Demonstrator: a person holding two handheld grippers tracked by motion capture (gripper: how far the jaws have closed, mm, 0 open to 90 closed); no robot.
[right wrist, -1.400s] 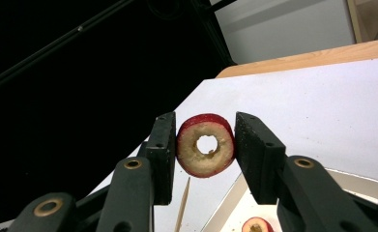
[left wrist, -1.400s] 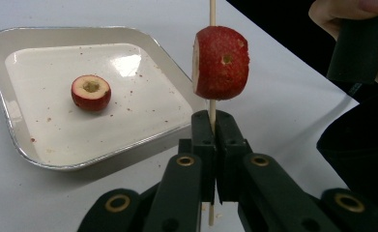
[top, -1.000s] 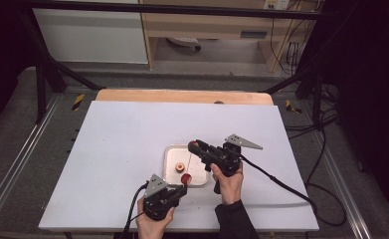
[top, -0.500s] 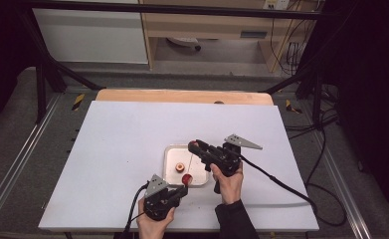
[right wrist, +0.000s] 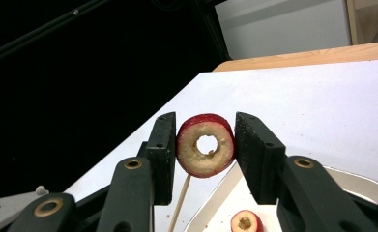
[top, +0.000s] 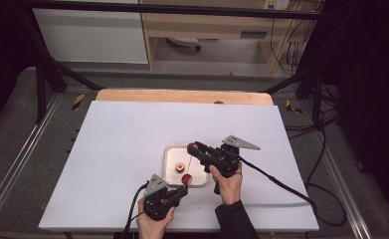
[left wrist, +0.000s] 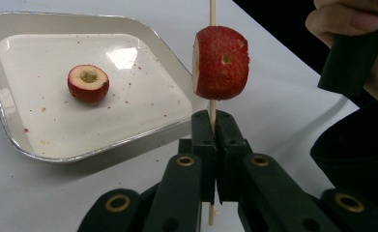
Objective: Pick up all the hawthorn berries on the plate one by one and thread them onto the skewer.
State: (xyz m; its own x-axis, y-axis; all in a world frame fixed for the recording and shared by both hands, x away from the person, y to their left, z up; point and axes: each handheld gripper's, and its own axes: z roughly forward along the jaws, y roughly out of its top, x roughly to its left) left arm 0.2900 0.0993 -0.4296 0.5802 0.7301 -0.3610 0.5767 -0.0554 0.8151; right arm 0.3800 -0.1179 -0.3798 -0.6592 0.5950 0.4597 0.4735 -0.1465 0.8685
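My left gripper (top: pixel 182 189) (left wrist: pixel 212 130) is shut on a thin wooden skewer (left wrist: pixel 211 14) that stands upright. A red fruit half (left wrist: pixel 221 63) (top: pixel 186 179) is threaded on the skewer just above the jaws. My right gripper (top: pixel 193 148) (right wrist: pixel 205 151) is shut on a cored red fruit slice (right wrist: pixel 191 159), held in the air above the tray's right part. The slice's hole faces the camera, and the skewer (right wrist: pixel 181 203) shows below it. One more cored fruit piece (left wrist: pixel 88 83) (top: pixel 180 166) (right wrist: pixel 245 222) lies on the white tray (top: pixel 169 151) (left wrist: pixel 12 140).
The tray sits near the front middle of a white tabletop (top: pixel 132 134), with a wooden strip (top: pixel 182 96) along the far edge. The person's right hand (left wrist: pixel 351 19) is close to the skewer's right. Cables (top: pixel 281 184) trail off to the right.
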